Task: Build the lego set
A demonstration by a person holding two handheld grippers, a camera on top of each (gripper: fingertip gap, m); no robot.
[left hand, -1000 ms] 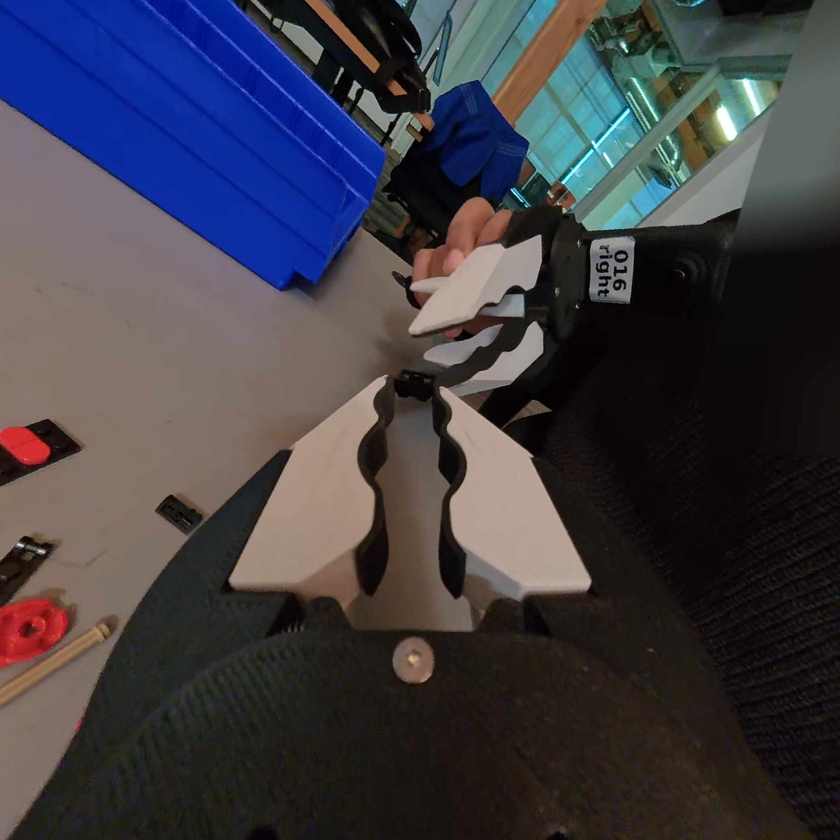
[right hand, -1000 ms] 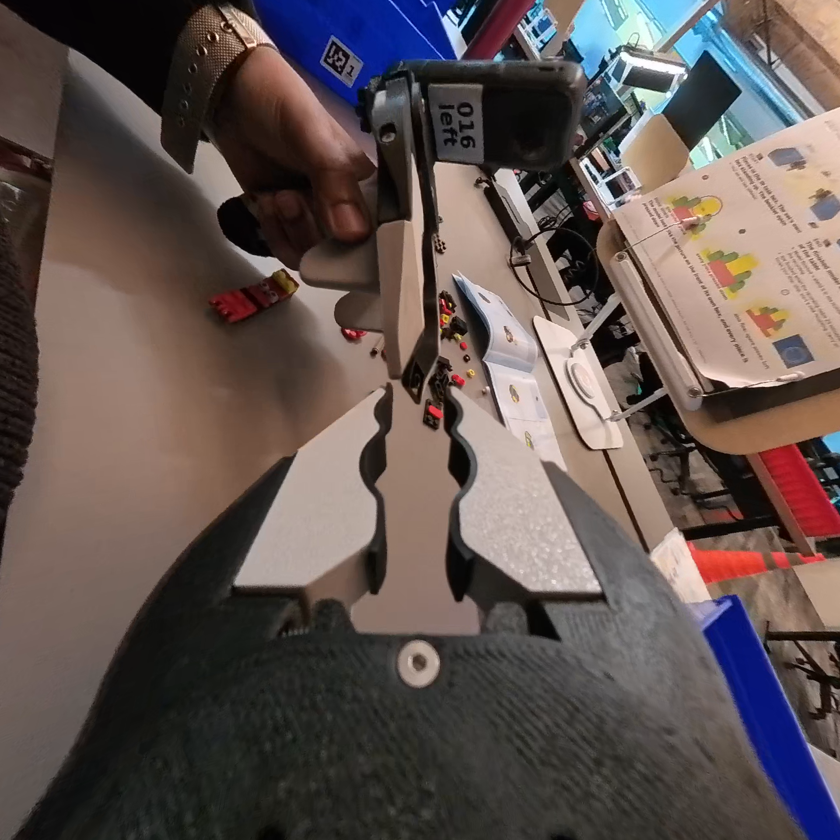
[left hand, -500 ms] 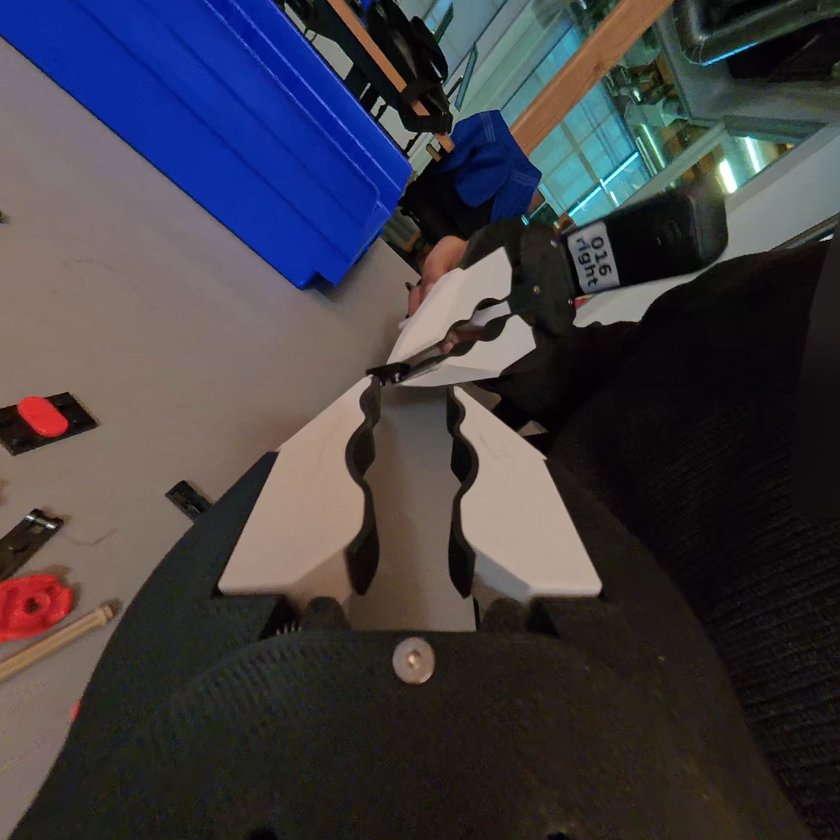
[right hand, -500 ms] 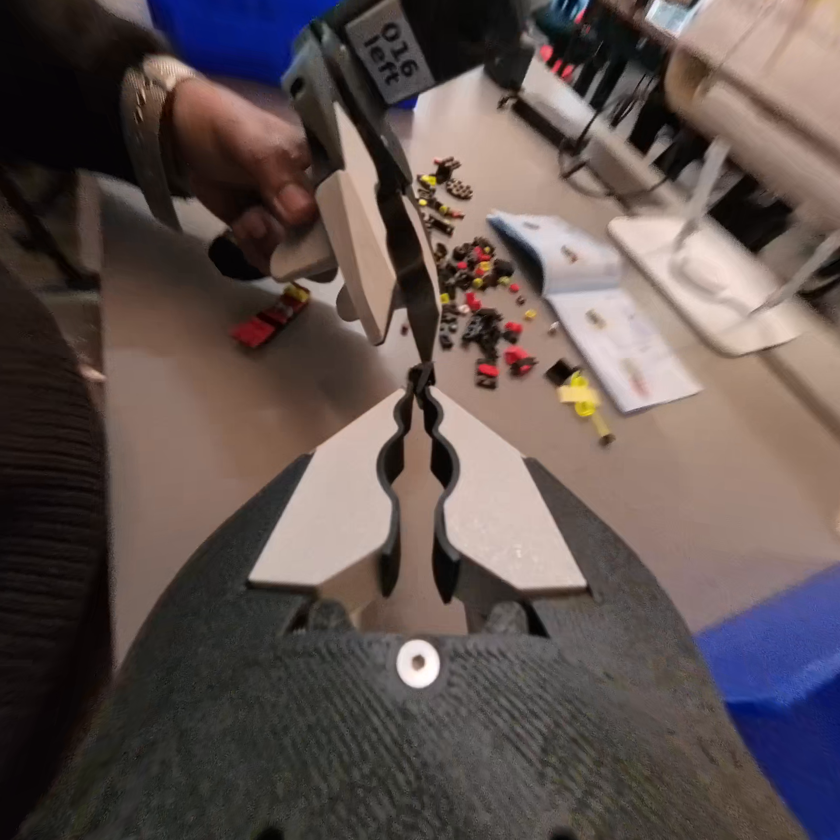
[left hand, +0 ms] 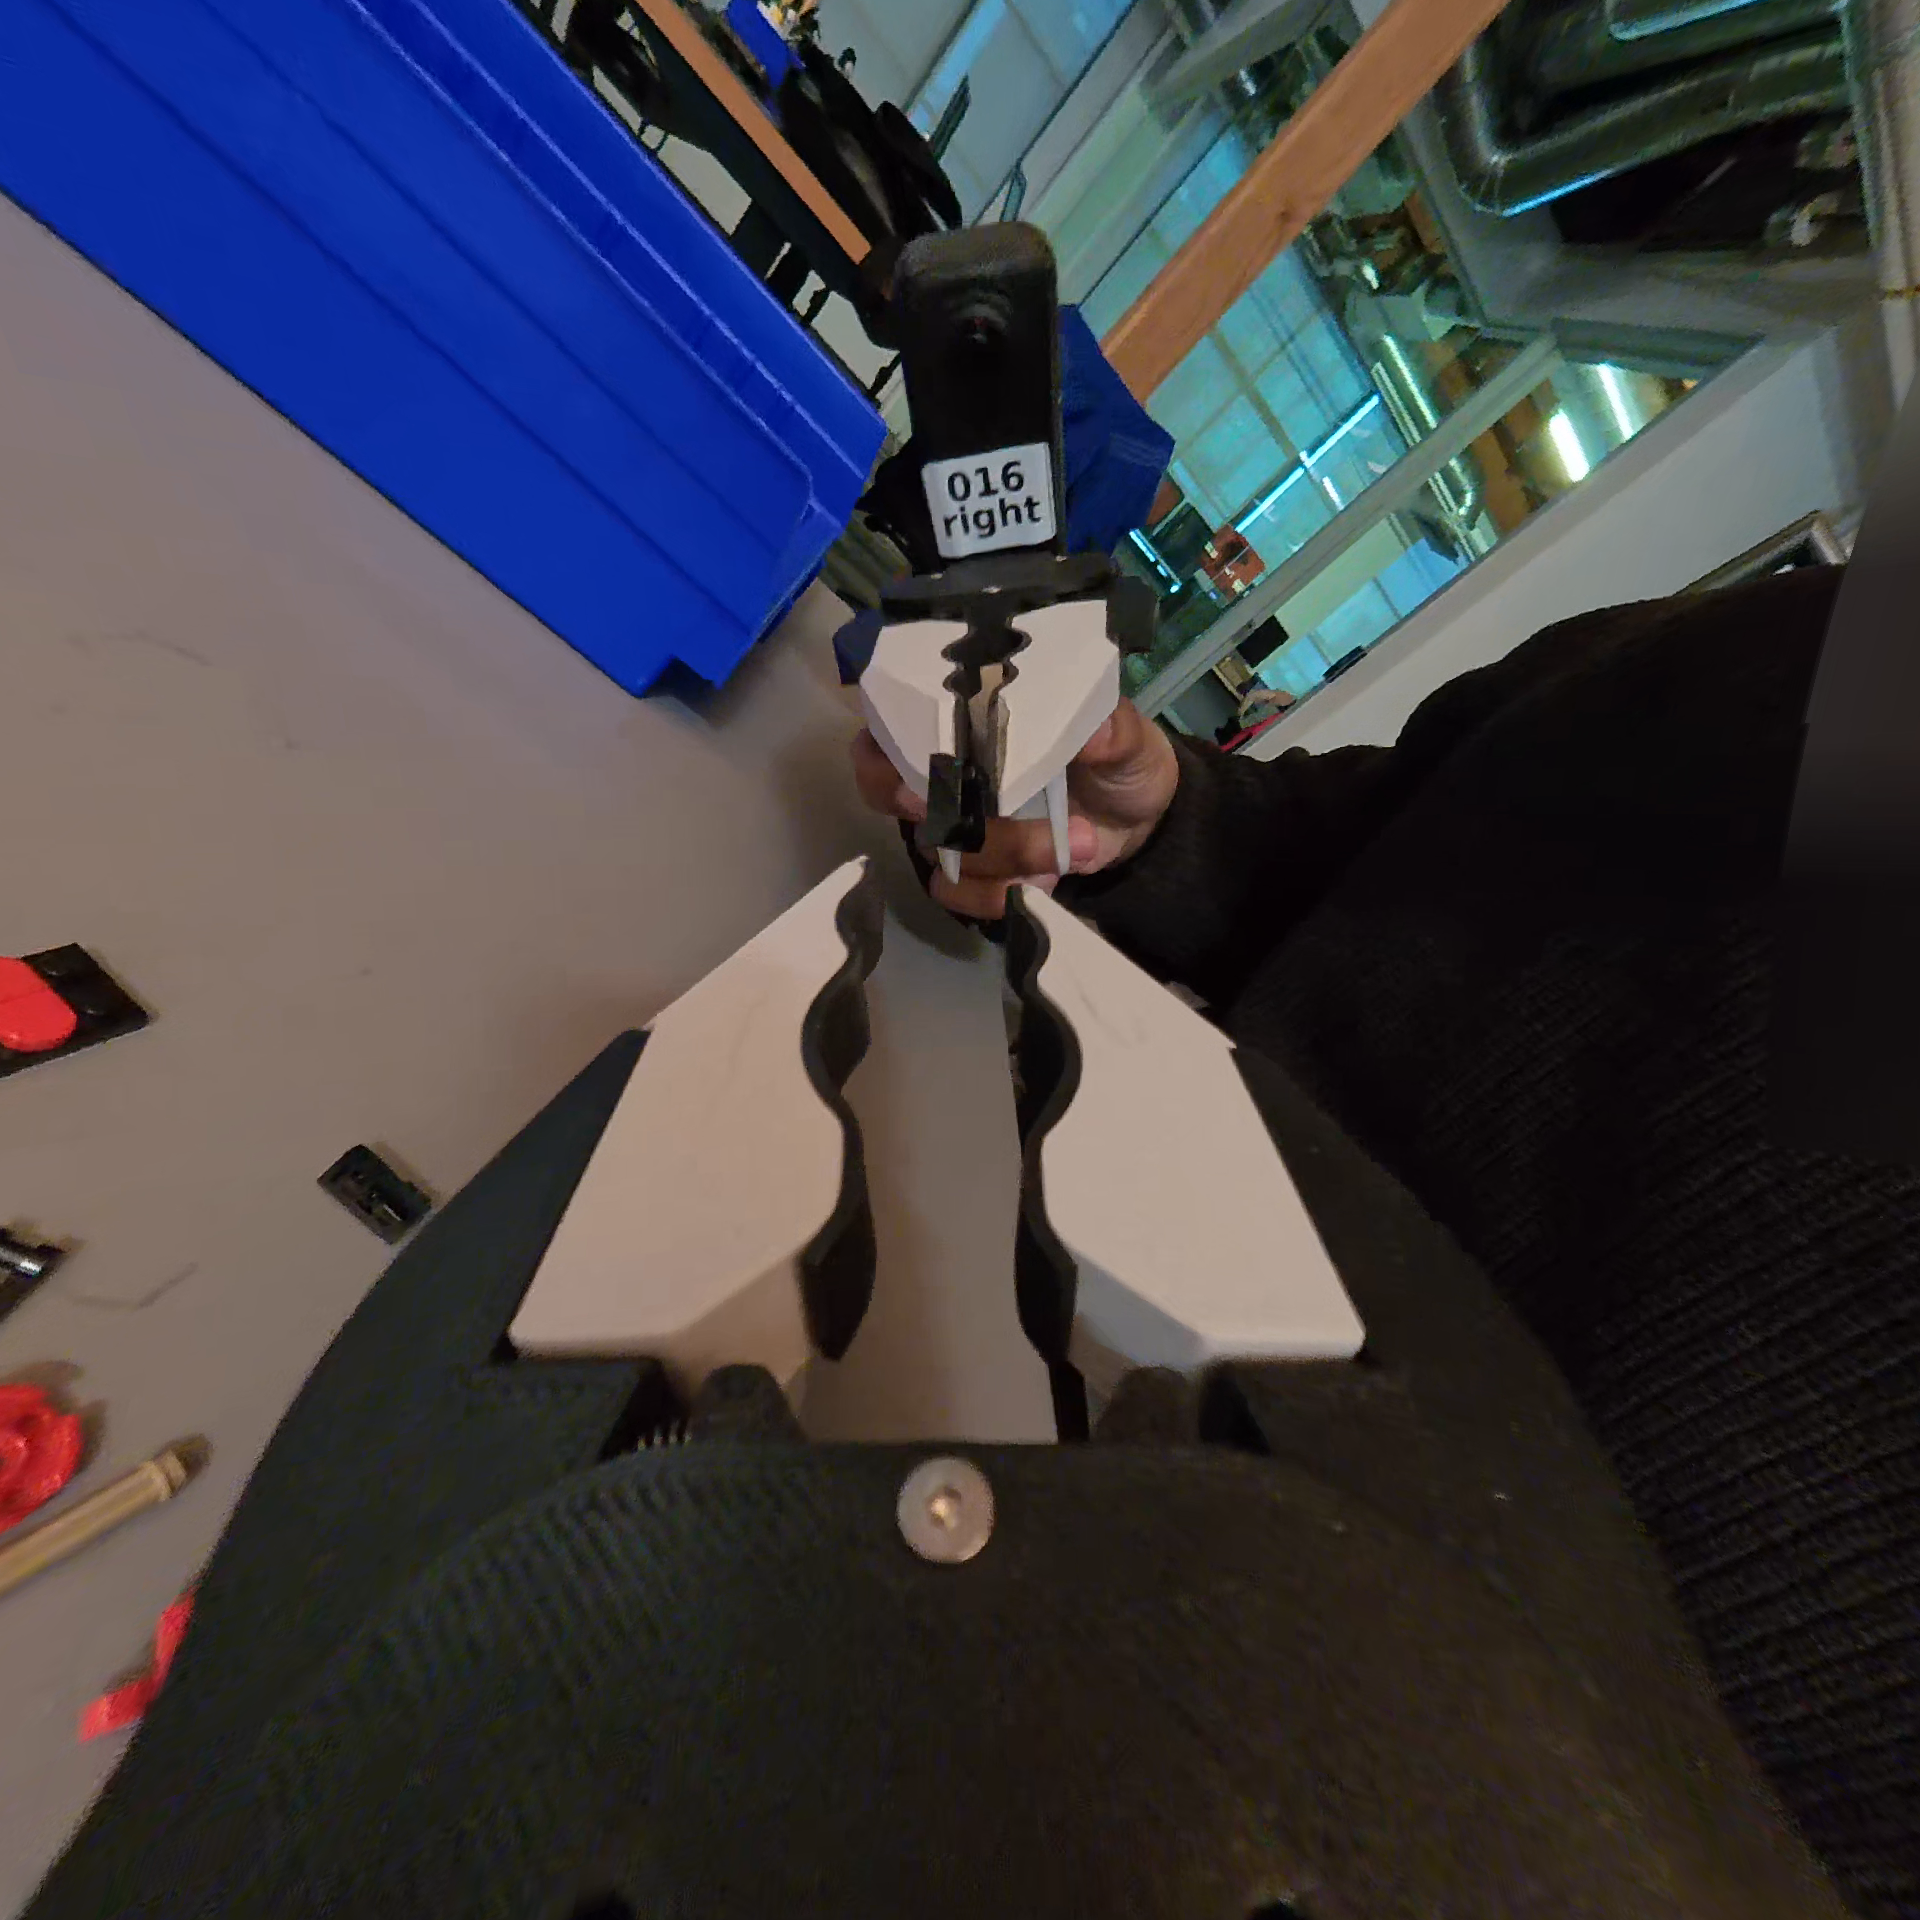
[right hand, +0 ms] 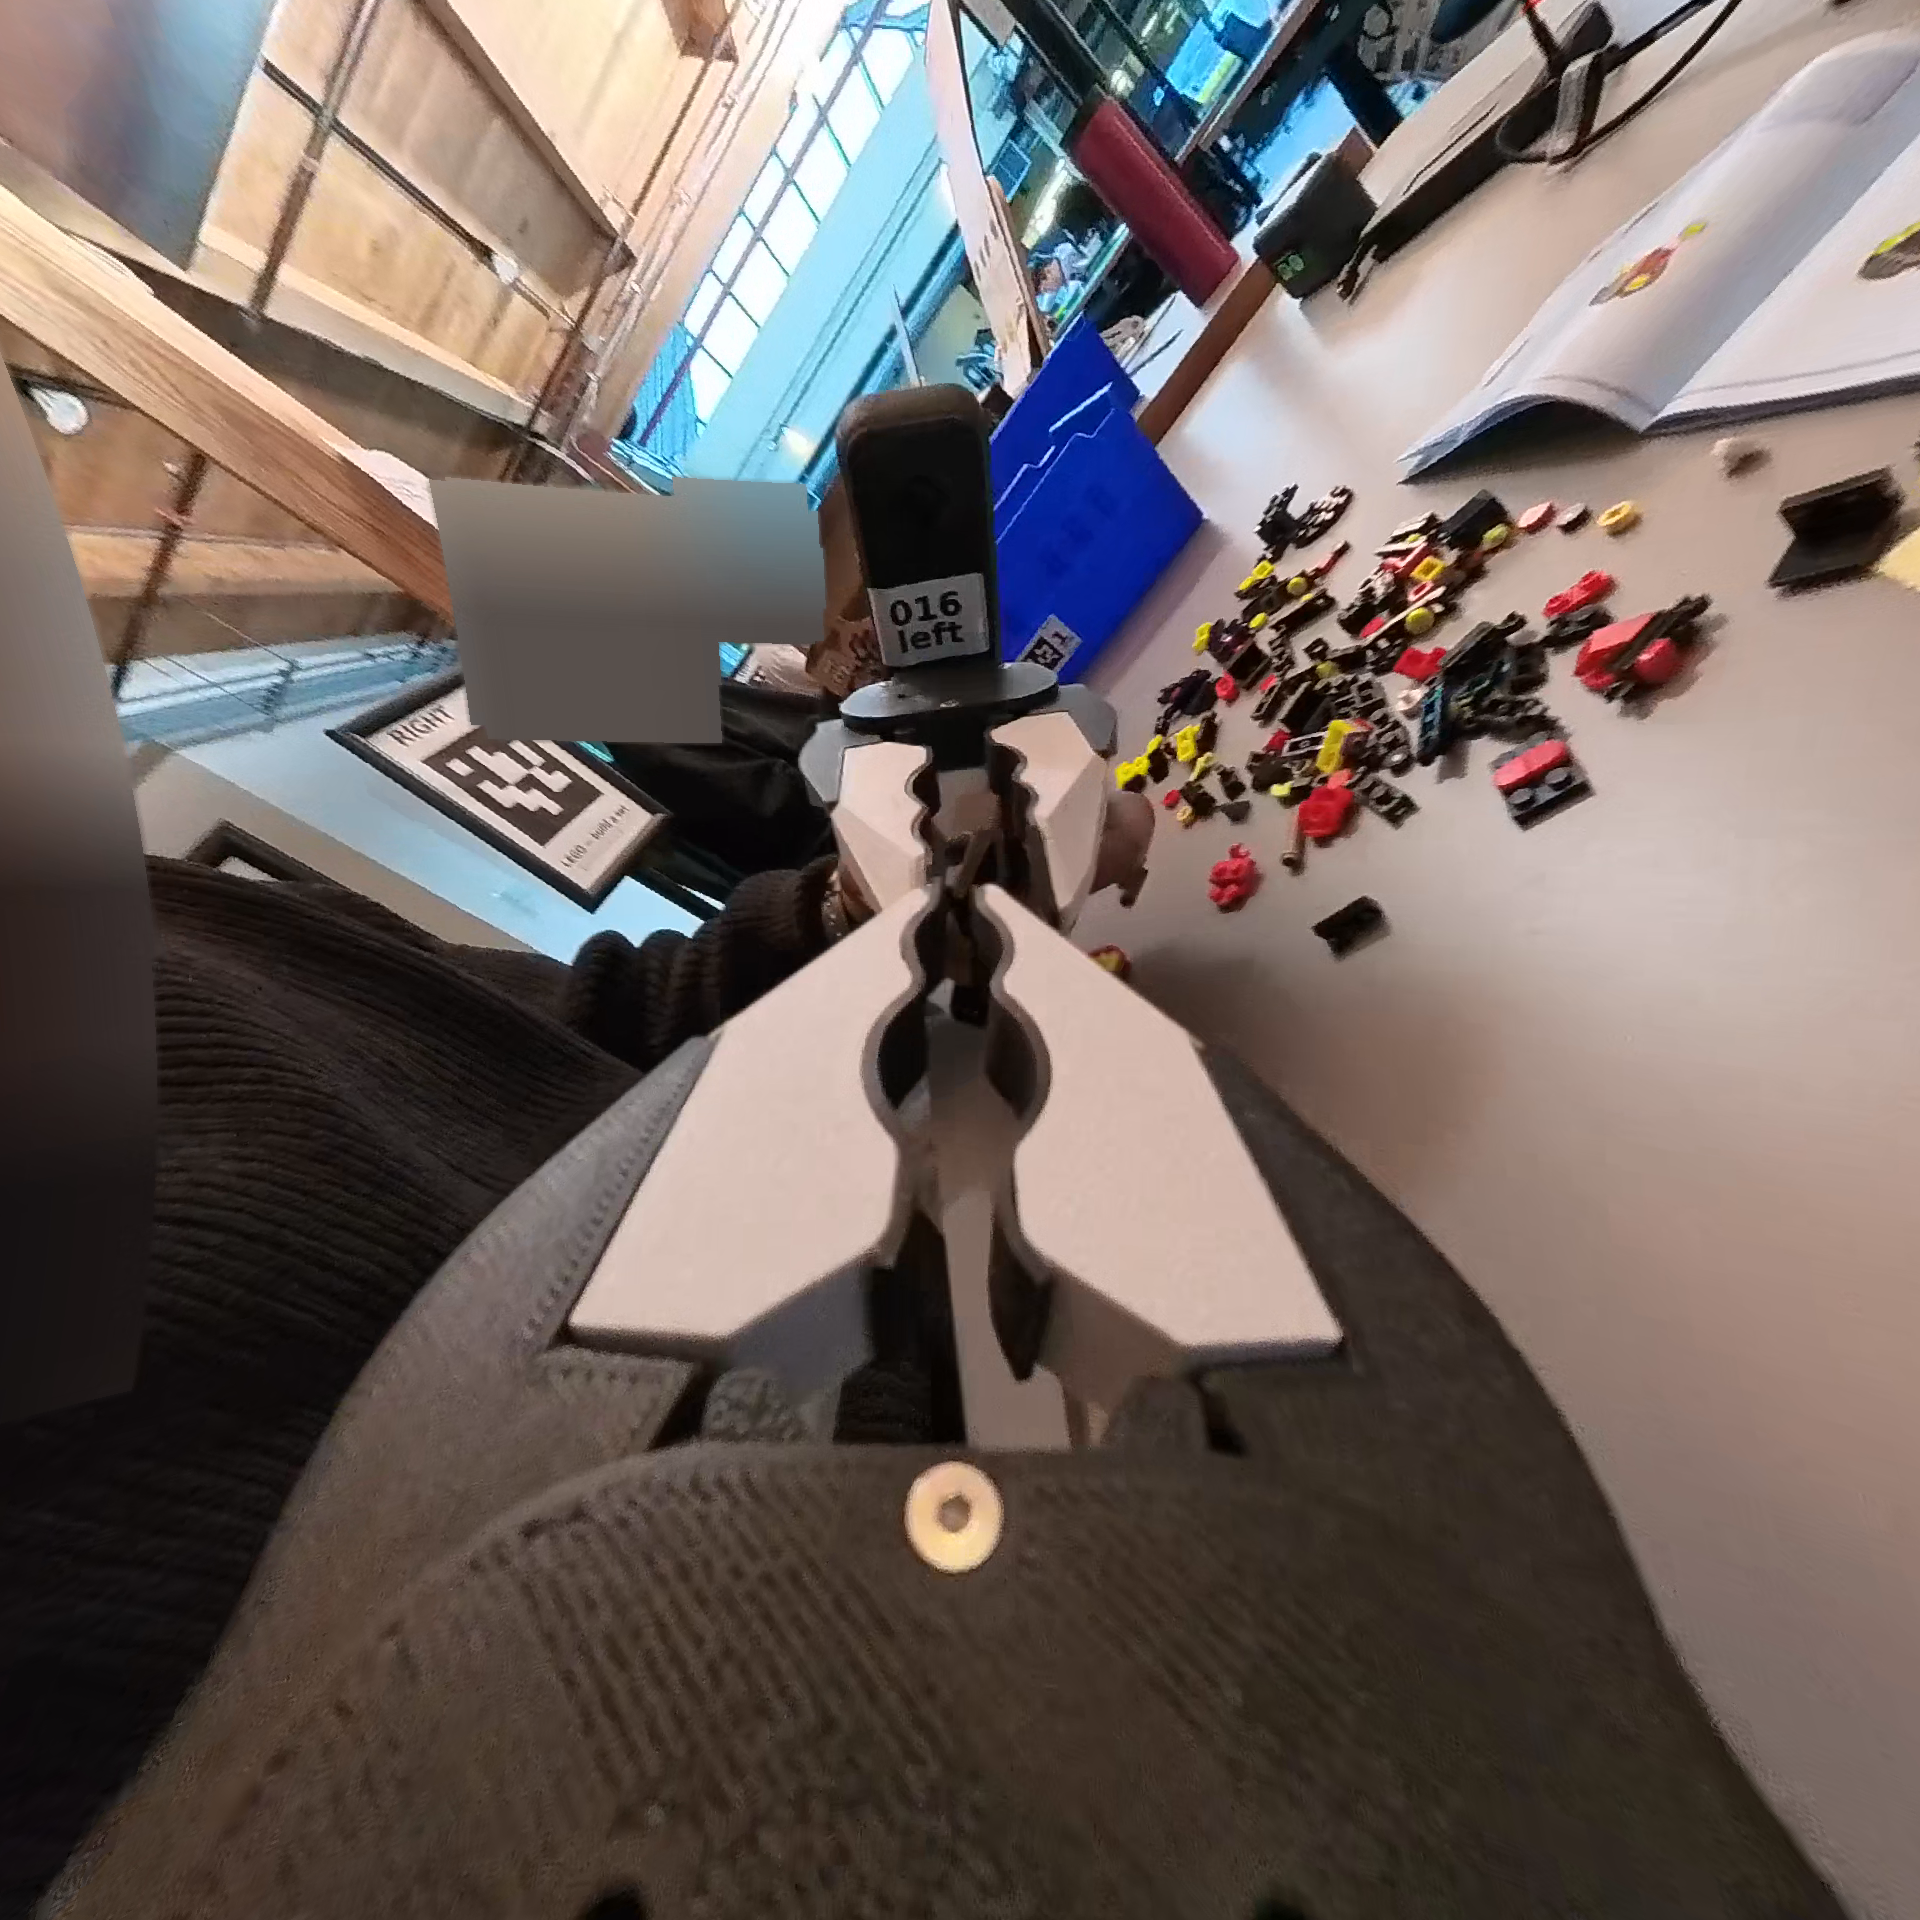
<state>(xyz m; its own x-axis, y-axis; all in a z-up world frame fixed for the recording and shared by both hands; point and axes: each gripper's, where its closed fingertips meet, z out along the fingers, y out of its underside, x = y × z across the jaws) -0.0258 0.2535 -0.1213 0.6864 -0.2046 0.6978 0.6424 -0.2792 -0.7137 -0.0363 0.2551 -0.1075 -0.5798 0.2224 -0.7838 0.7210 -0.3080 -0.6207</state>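
Table (right hand: 1558, 1091): grey top, carries all loose stock; landmark for what follows.
Blue bin (left hand: 416, 343): on table, far edge, beyond the grippers in left wrist view.
Booklet (right hand: 1714, 312): open on table, past the brick pile.
Brick pile (right hand: 1382, 675): loose black/red/yellow pcs on table, well apart from both grippers.
Left gripper (left hand: 935, 904): held above table, jaws parted, nothing betw. them; faces the right unit.
Right gripper (right hand: 956, 914): above table, jaws clenched on a small black piece (left hand: 956, 800); tips pinch it, part sticks out below tips.
Black piece, location: off table, in air betw. the two grippers, just beside left tips.
Handling (judgement): v. light, rigid plastic, smooth so prob. slippery under hard pads; won't crush but could twist or pop out of a tip-only pinch.
Hold point (judgement): flat opposite faces, deep as poss.; leave stud side free for mating.
Stray pcs: small black plate (left hand: 374, 1195) & red part (left hand: 36, 1444) on table, left-hand side of left gripper.
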